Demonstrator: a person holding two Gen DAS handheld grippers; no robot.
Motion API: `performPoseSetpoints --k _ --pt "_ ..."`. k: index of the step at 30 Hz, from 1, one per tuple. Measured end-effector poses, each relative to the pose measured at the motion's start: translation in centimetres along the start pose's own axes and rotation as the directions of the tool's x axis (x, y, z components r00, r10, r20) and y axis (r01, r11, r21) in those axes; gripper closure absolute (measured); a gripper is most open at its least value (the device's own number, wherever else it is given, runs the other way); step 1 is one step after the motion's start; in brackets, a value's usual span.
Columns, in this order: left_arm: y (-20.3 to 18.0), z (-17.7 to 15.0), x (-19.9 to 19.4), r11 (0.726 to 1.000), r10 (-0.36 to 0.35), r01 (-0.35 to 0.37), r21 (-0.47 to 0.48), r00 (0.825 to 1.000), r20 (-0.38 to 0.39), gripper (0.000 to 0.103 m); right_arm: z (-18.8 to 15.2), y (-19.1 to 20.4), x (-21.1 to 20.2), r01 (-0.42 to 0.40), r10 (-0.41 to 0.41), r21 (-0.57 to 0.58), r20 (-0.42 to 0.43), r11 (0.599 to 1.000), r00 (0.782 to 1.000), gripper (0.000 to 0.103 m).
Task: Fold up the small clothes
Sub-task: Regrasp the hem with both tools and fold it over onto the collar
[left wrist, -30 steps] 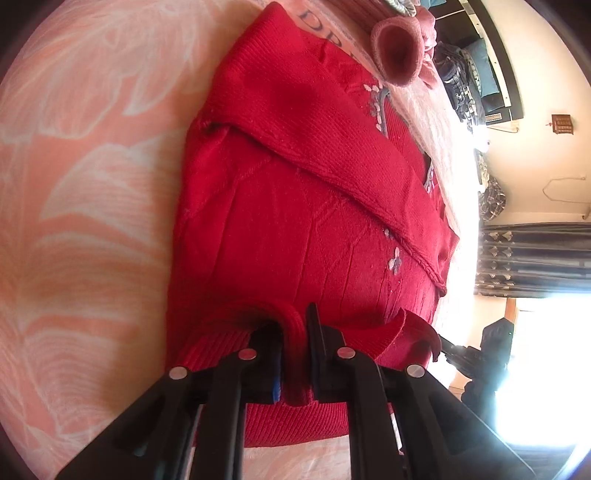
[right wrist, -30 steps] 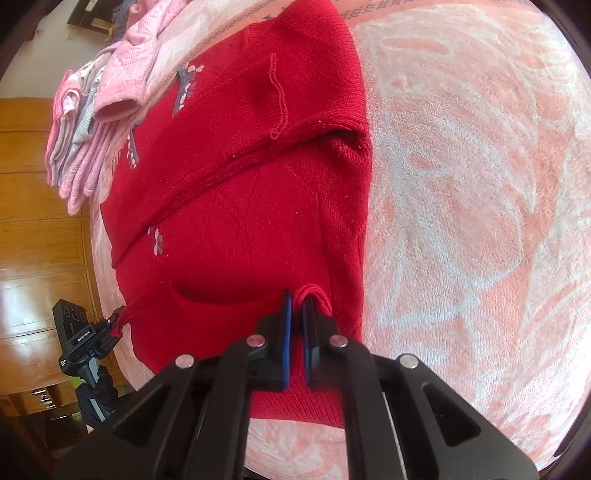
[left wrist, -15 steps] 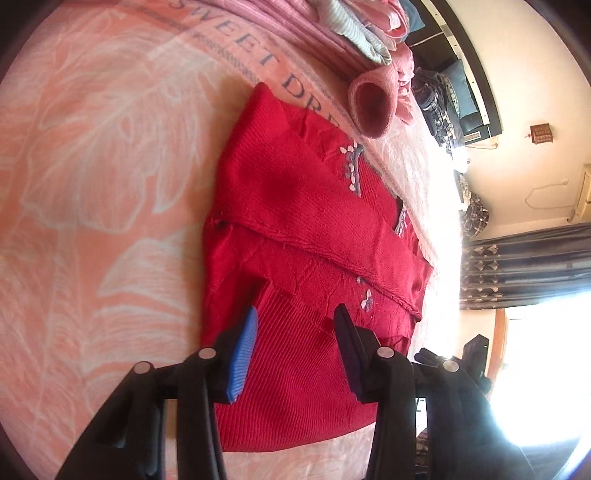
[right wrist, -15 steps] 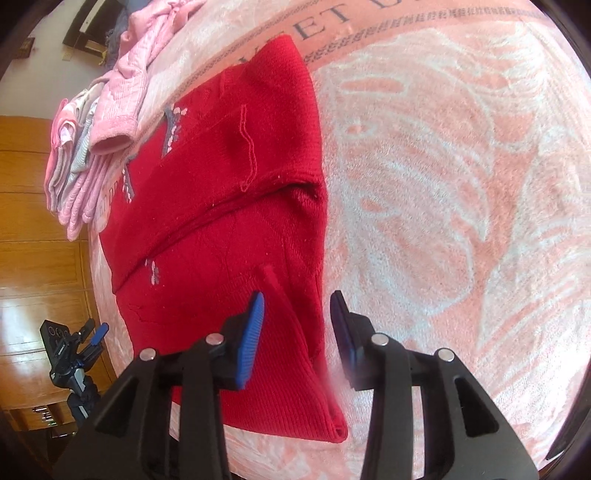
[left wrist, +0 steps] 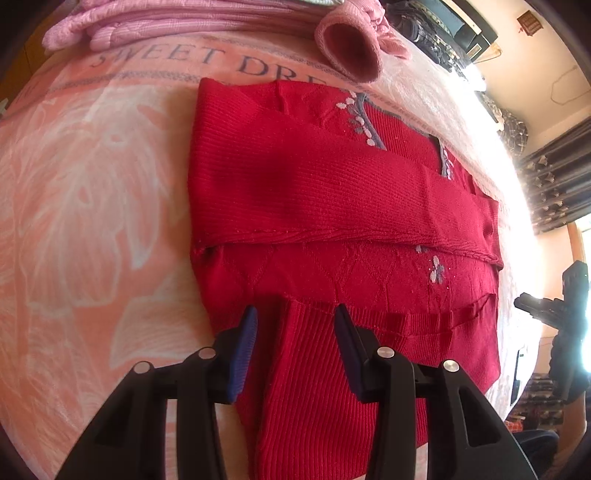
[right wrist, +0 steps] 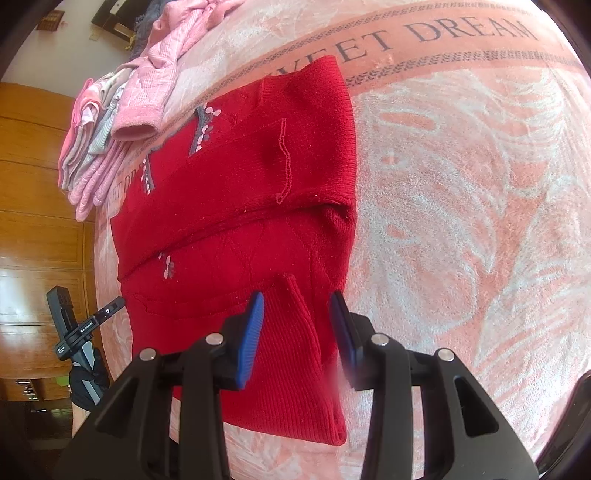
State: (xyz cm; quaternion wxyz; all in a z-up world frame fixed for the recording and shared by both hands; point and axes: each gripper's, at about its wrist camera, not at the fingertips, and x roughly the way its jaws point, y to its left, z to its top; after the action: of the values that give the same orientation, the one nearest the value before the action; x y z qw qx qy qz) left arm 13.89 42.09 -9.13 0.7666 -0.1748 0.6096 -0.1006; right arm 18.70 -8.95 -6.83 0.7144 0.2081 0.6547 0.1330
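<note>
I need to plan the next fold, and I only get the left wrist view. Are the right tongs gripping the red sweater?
Observer: No. The right tongs are open, one finger on either side of the red sweater's turned-up ribbed hem.
Operator: Is the sweater's right edge tidy?
Observer: Mostly. The folded sleeve ends about flush with the body's edge, with a small pucker beneath it.
Operator: Any room beyond that edge?
Observer: Yes, the leaf-print blanket stretches to the frame's edge.

Printed lettering on peach blanket (left wrist: pixel 74 192): partly hidden under red knitted sweater (left wrist: pixel 332 206) and pink folded clothes (left wrist: pixel 166 22); window glare overexposed.
</note>
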Motion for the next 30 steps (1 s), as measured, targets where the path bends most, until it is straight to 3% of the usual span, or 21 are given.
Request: performPoseSetpoints --k 5,6,7,8,11,14,18,25,30 --pt "-0.3 -0.2 1.1 0.999 0.000 0.001 0.033 1.000 -0.025 0.064 -0.1 0.0 0.0 0.008 -0.008 -0.006 -0.001 1.000 1.000 0.065" --pt "-0.3 -0.3 1.3 0.999 -0.004 0.005 0.038 0.999 -0.034 0.069 -0.1 0.0 0.1 0.010 -0.010 -0.009 -0.002 1.000 1.000 0.065" --pt "-0.5 -0.4 1.5 0.999 -0.002 0.004 0.047 0.999 -0.040 0.082 -0.1 0.1 0.2 0.013 -0.013 -0.014 -0.004 1.000 1.000 0.065" --pt "-0.7 -0.5 1.5 0.998 0.006 -0.004 0.058 0.999 -0.040 0.088 -0.2 0.2 0.2 0.016 -0.016 -0.024 -0.006 1.000 1.000 0.065" --pt "-0.8 -0.6 1.1 0.998 -0.004 0.006 0.061 1.000 -0.028 0.098 -0.1 0.7 0.6 0.027 -0.028 -0.074 -0.014 0.997 1.000 0.065" --pt "-0.5 -0.5 0.3 0.998 -0.058 0.058 0.023 0.998 -0.008 0.098 -0.1 1.2 1.3 0.042 -0.046 -0.125 -0.027 0.991 0.999 0.065" --pt "-0.3 -0.3 -0.2 0.997 -0.076 0.076 0.013 0.997 0.002 0.099 0.1 2.1 2.3 0.033 -0.043 -0.188 -0.047 0.982 0.998 0.065" --pt "-0.5 -0.3 1.1 0.998 -0.056 0.056 0.013 0.998 -0.032 0.098 0.3 3.2 4.8 0.070 -0.094 -0.236 -0.089 0.969 0.992 0.065" --pt "-0.9 -0.5 1.8 0.999 -0.016 0.018 0.031 0.999 -0.041 0.086 0.0 3.8 6.4 0.115 -0.149 -0.285 -0.100 0.952 0.984 0.066"
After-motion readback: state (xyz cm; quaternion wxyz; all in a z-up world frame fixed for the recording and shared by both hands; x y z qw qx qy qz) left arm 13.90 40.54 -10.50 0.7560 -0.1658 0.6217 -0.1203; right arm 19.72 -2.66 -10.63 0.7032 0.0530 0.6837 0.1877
